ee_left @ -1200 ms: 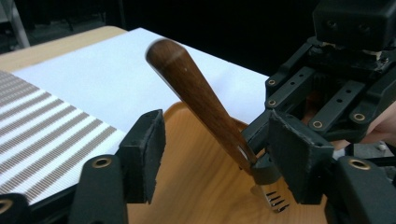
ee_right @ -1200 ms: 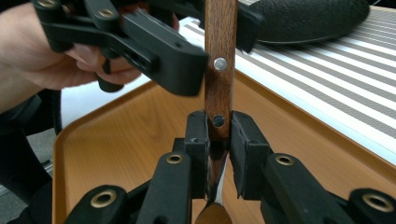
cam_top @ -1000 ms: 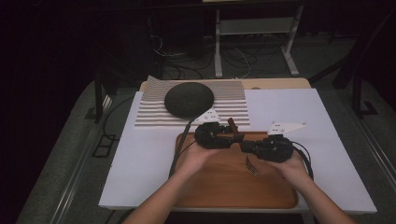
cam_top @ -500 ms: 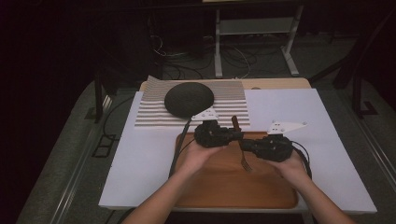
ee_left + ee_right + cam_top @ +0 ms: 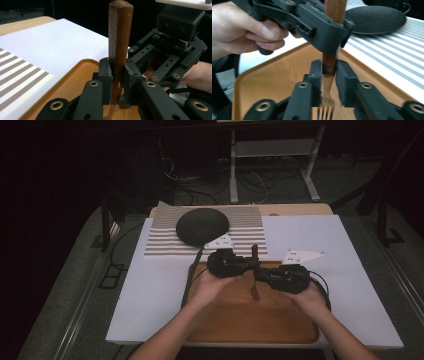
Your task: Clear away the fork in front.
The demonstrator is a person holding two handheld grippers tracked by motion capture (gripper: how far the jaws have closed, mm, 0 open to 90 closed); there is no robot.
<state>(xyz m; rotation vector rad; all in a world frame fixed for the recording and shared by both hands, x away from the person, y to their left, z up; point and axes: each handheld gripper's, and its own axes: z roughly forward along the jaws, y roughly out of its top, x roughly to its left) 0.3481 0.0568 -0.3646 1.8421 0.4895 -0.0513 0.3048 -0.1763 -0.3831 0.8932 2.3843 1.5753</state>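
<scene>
A fork [image 5: 255,289] with a wooden handle stands almost upright over the orange tray [image 5: 250,325], tines down. My left gripper [image 5: 252,265] is shut on the handle [image 5: 120,37] near its middle. My right gripper [image 5: 260,276] is just below it, its jaws shut on the lower end of the handle [image 5: 329,66] where the metal neck starts. The tines [image 5: 324,108] hang below the right gripper's jaws. Both grippers sit close together, nose to nose, each held in a hand.
A black domed object [image 5: 202,226] lies on a striped mat [image 5: 160,242] behind the tray. A white sheet [image 5: 325,240] covers the table top. The table's edges drop to a dark floor with cables and a stand behind.
The fork's handle has swung up from low by the right gripper to upright between both. The left gripper has closed on it and both hands have shifted slightly.
</scene>
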